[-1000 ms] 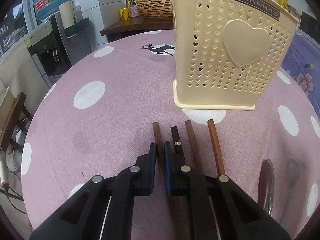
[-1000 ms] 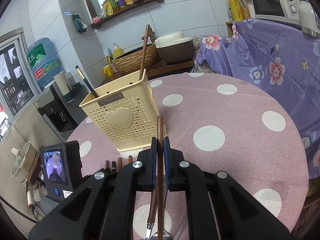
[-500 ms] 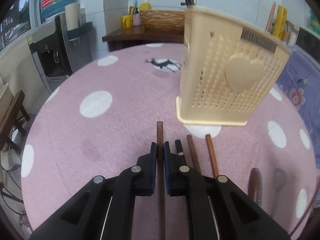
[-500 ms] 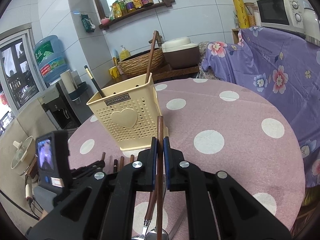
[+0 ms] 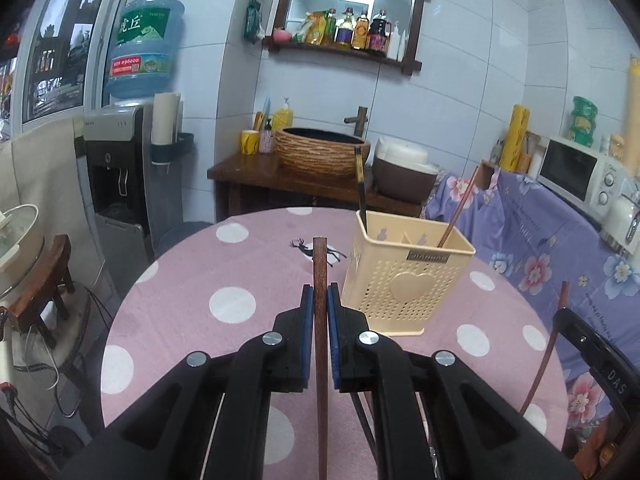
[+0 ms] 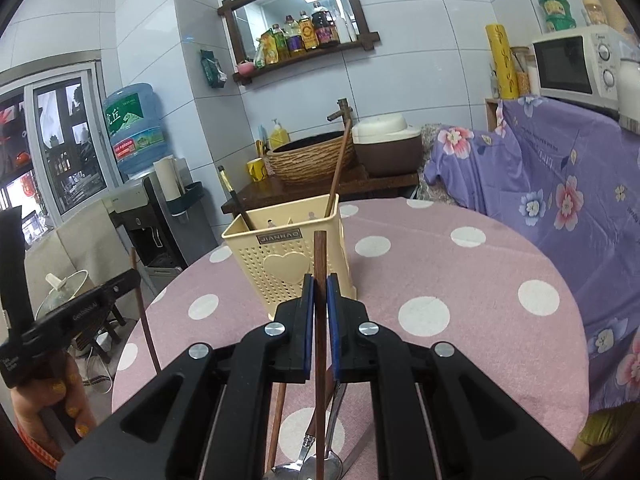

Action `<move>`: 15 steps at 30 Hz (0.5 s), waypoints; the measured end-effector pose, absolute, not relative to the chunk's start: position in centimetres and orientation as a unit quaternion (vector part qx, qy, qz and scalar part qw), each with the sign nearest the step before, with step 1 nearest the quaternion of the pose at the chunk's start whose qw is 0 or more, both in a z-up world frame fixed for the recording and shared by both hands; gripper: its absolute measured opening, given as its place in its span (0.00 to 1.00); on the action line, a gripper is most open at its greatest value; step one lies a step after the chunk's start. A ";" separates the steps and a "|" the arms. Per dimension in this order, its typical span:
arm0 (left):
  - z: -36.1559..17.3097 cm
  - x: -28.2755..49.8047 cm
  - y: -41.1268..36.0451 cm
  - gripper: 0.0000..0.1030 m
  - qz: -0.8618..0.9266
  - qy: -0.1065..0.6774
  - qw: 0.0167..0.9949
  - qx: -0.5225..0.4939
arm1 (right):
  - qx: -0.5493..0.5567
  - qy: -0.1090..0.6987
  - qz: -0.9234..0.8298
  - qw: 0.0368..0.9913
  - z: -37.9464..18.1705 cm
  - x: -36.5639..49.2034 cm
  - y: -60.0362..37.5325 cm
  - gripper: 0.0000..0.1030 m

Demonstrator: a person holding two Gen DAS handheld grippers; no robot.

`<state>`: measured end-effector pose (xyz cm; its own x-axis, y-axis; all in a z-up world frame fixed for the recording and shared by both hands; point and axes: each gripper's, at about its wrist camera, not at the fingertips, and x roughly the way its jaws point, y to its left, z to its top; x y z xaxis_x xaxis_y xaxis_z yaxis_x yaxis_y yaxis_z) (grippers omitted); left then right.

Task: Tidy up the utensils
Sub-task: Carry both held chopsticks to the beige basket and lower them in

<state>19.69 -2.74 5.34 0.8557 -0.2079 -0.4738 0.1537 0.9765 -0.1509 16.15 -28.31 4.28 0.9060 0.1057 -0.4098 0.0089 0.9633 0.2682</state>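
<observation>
My left gripper (image 5: 319, 300) is shut on a brown wooden chopstick (image 5: 319, 264), lifted above the pink dotted table (image 5: 232, 272), left of the cream utensil basket (image 5: 404, 280). My right gripper (image 6: 319, 292) is shut on another brown chopstick (image 6: 319, 256), raised in front of the basket (image 6: 288, 264). The basket holds a black chopstick (image 5: 360, 184) and a brown chopstick (image 5: 460, 208), both leaning. Spoons (image 6: 320, 460) and a loose chopstick (image 6: 278, 412) lie on the table under my right gripper. The right gripper also shows at the right edge of the left wrist view (image 5: 560, 316).
A purple flowered sofa cover (image 5: 560, 248) borders the table on the right. A water dispenser (image 5: 116, 168) and a wooden stool with a pot (image 5: 24, 248) stand at the left. A wooden side table with a woven basin (image 5: 320, 152) is behind.
My left gripper closed on the leftmost chopstick on the table and lifted it, tilting up to face the room. My right gripper rose slightly, still holding its chopstick.
</observation>
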 end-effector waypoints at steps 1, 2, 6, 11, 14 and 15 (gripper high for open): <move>5.6 19.6 -2.7 0.08 -0.097 0.248 0.962 -0.054 | 0.134 0.214 0.026 0.967 4.5 16.0 -28.3 0.07; 5.8 19.6 -2.6 0.08 -0.099 0.246 0.963 -0.053 | 0.134 0.213 0.027 0.968 4.7 15.9 -28.3 0.07; 6.4 19.2 -2.7 0.08 -0.103 0.237 0.965 -0.054 | 0.126 0.208 0.030 0.970 5.4 15.6 -27.8 0.07; 7.2 19.1 -2.4 0.08 -0.110 0.229 0.966 -0.058 | 0.121 0.204 0.033 0.971 6.2 15.6 -27.6 0.07; 8.0 18.9 -2.3 0.08 -0.112 0.217 0.968 -0.059 | 0.117 0.197 0.036 0.973 7.1 15.5 -27.6 0.07; 8.4 18.9 -2.2 0.08 -0.113 0.212 0.969 -0.059 | 0.113 0.195 0.035 0.974 7.4 15.5 -27.6 0.07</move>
<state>18.91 -2.23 8.41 0.8843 -0.2434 -0.3985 0.1934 0.9677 -0.1619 15.49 -27.57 7.41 0.9216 0.1120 -0.3717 -0.0236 0.9719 0.2343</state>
